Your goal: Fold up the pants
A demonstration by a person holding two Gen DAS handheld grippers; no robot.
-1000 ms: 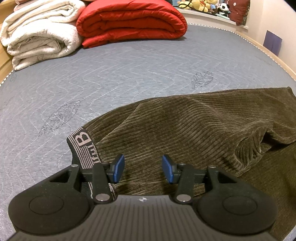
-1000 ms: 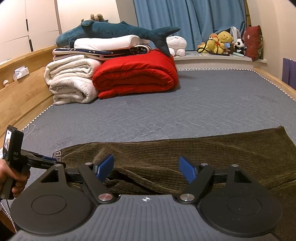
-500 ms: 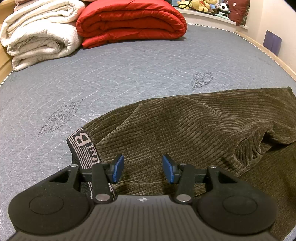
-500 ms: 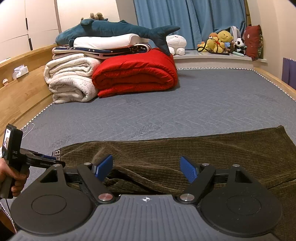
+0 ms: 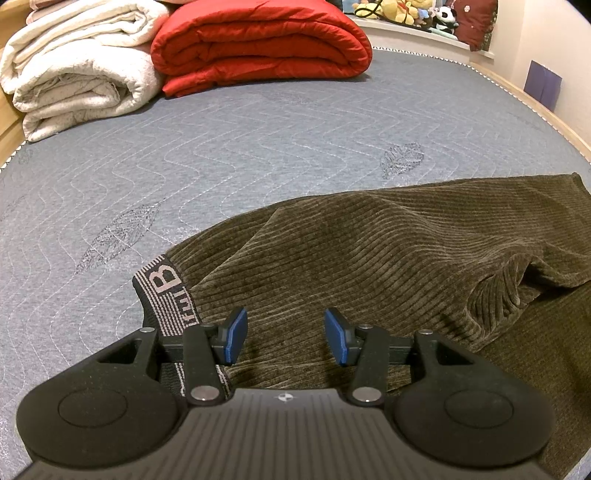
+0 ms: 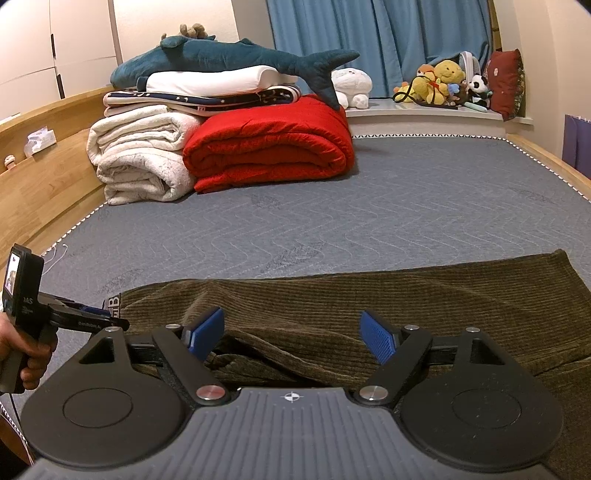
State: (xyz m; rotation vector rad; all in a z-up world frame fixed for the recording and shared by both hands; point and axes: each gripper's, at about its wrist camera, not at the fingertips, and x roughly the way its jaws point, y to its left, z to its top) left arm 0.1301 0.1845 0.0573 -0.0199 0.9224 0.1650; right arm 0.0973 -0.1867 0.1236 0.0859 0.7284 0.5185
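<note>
Nothing moved | left claw [image 5: 282, 336] wide over pants [image 5: 388, 258] | right claw [image 6: 291, 336] wide

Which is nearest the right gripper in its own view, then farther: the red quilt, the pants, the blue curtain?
1. Pants, directly under the right gripper.
2. Red quilt, mid-bed, left of centre.
3. Blue curtain, back wall.

The left claw [image 5: 282, 336] is held low with its blue pads [image 5: 236, 334] apart. The right claw [image 6: 291, 334] is spread wider. The person's left hand [image 6: 26, 358] grips the handle of the left claw.
</note>
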